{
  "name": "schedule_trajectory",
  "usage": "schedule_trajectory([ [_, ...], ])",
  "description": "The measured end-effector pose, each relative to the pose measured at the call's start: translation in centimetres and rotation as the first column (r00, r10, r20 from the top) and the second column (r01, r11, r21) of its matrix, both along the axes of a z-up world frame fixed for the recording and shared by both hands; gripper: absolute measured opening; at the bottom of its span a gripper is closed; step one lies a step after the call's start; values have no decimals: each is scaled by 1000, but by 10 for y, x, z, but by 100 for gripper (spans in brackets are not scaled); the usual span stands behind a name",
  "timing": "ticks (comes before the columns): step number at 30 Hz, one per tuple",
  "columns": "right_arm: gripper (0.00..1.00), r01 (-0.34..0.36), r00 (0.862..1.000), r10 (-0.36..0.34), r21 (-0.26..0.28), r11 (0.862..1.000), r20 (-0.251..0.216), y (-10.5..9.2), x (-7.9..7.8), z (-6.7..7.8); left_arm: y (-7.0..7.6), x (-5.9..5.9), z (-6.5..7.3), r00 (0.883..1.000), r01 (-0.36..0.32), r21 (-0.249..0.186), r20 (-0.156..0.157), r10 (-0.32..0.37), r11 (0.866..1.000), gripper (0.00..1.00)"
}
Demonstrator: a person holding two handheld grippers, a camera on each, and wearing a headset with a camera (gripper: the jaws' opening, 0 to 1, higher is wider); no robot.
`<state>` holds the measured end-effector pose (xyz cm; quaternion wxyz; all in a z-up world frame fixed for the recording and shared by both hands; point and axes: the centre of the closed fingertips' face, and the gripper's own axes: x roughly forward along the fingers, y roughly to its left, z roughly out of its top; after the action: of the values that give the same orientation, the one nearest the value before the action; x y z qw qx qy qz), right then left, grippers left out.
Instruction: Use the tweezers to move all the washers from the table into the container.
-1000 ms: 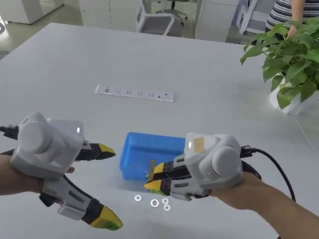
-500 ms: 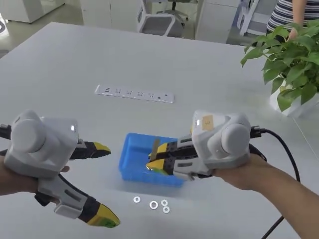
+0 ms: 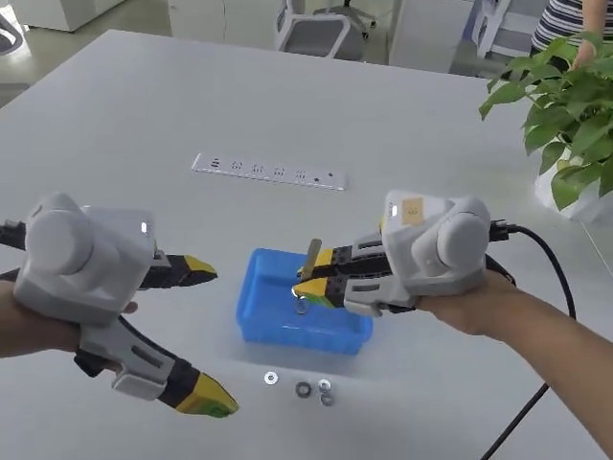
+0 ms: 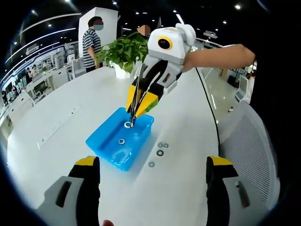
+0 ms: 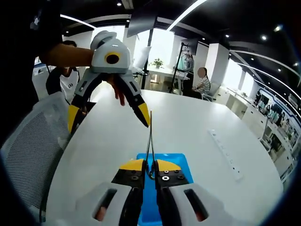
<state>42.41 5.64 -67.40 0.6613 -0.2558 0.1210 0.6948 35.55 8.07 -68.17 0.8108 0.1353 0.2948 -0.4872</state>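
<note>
One washer [image 4: 127, 125] is gripped in the tips of the tweezers [image 5: 150, 134] and held low inside the blue container [image 3: 287, 337], near its middle. The tweezers are clamped between the closed jaws of the right gripper [image 3: 314, 283]. The step in hand is judged to be the drop: the squeeze need only be eased so that the washer falls beside another washer [image 4: 121, 141] lying on the container's floor. Several loose washers [image 3: 303, 389] are seen on the table [image 3: 144, 125] just in front of the container, so the task is judged partly done. Next, the tweezers would have to be lifted over the near wall and lowered onto one of them. The left gripper [image 3: 211, 337] is held to the left of the container, its jaws spread wide and empty. Its lower jaw is near the loose washers without touching them, and could crowd that approach. A power strip [image 3: 268, 172] and a potted plant [image 3: 565, 105] are placed well apart from the work.
</note>
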Motion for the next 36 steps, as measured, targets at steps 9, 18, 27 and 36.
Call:
schedule_trajectory([
  [9,8,8,1000,-9,-15,1000,-10,-2,16,-23,0,11,2,1000,-5,-15,2,5,1000,99],
  [18,8,19,999,-20,-37,999,-34,-5,30,-46,-1,20,0,1000,-7,-24,-2,7,1000,99],
  [27,8,17,998,-22,-70,997,-64,-5,36,-69,2,28,0,1000,-11,-33,0,11,999,99],
  [36,8,18,997,-27,-110,994,-77,-8,38,-86,2,32,-1,1000,-4,-31,0,4,1000,99],
])
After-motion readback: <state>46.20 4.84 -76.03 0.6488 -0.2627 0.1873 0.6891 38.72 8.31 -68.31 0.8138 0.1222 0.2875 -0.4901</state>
